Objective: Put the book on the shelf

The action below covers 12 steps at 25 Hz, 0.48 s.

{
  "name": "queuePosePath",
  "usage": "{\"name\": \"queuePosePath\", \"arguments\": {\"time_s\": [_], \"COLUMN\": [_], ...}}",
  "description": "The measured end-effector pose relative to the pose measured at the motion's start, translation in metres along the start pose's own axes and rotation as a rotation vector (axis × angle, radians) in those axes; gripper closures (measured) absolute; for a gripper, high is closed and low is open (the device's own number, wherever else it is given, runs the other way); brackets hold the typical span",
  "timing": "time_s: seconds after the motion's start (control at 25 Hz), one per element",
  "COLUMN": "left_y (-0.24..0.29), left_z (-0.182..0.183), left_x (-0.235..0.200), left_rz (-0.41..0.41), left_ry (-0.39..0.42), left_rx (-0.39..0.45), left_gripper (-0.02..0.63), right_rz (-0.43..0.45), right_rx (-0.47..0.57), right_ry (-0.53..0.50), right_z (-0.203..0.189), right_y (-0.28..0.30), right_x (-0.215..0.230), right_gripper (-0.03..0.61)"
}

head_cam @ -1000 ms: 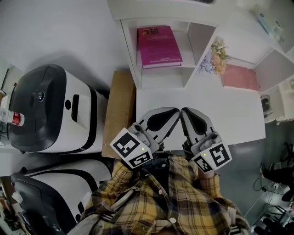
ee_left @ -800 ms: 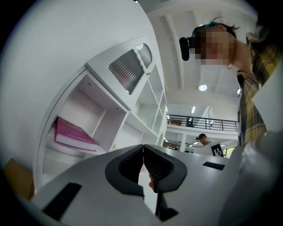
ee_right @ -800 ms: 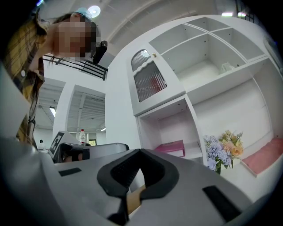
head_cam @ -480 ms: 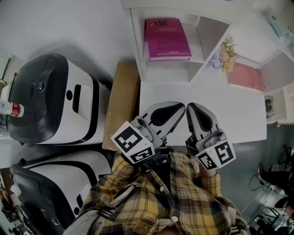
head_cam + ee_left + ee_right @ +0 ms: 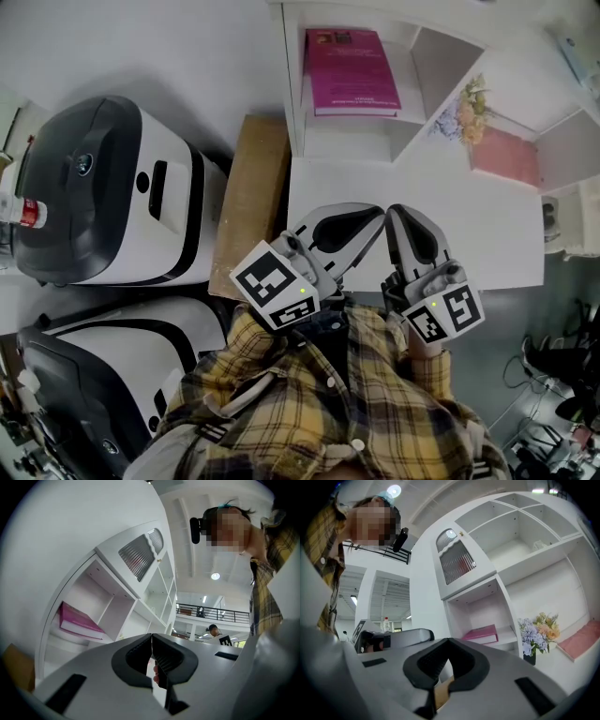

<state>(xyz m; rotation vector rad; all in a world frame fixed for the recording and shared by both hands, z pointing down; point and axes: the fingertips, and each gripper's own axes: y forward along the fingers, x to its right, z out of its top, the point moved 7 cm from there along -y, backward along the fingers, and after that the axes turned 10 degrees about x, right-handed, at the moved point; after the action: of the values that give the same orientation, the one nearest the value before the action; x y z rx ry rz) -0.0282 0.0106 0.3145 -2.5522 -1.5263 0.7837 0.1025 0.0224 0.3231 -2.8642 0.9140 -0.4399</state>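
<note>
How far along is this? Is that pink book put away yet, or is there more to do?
Done: the pink book lies flat in an open compartment of the shelf. In hand: nothing; the left gripper and the right gripper are both shut and empty, side by side above the white table. Left: apparently nothing; the job looks finished.

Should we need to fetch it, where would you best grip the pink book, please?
Probably the book's near page edge, coming level through the shelf's open front: it lies flat between side walls, with that edge facing out and nothing on top.
</note>
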Motion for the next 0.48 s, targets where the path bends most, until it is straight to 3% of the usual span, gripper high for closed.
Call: {"name": "queuePosePath", "arguments": {"time_s": [0.48], "left_y": [-0.0013], "left_z": [-0.0024], "left_x": [-0.0046], "left_rz": [0.019], "left_ry": [-0.019], "left_rx": [0.000], "left_gripper": [0.591], "right_rz": [-0.001], "right_rx": [-0.023], "right_ry": [0.022], "right_z": [-0.0021], "right_y": [-0.0013], "right_x": [0.0020], "right_gripper": [0.561]}}
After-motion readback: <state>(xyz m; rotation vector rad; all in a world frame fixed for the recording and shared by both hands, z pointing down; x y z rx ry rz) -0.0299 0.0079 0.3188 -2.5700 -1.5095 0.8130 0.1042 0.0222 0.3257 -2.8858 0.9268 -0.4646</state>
